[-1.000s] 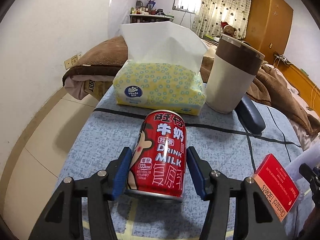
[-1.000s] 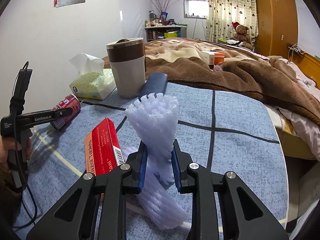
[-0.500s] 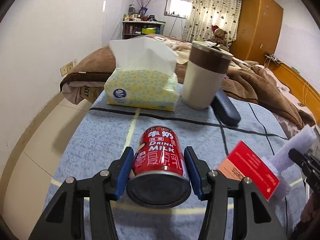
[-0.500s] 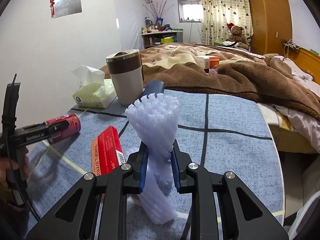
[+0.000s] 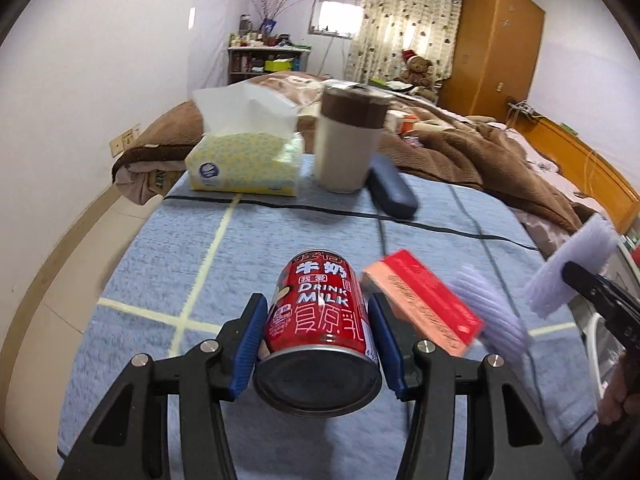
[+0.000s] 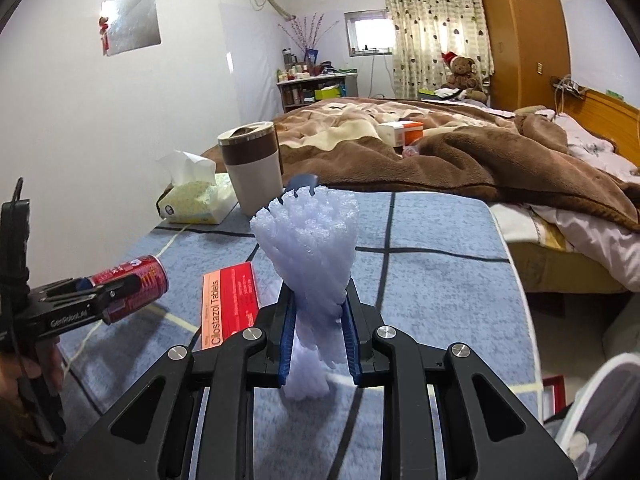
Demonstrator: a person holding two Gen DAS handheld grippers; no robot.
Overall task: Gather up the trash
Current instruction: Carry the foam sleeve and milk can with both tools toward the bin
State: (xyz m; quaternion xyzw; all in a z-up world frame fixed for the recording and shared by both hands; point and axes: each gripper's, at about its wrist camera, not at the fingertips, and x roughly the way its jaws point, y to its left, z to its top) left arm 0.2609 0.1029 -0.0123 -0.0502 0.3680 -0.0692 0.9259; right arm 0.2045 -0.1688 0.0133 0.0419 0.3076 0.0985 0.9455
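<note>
The left gripper clamps the milk can on its round sides, so it could slip free; the right gripper pinches squashy foam netting that could pull loose.

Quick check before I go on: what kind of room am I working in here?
Most likely a bedroom in a home: a bed with a rumpled brown blanket, a wooden wardrobe, and a teddy bear by the curtained window.

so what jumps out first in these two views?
The red milk can clamped between the left gripper pads, lifted off the blue checked cover. In the right wrist view, a white foam net pinched in the right gripper, with a red tablet box lying beside it.
</note>
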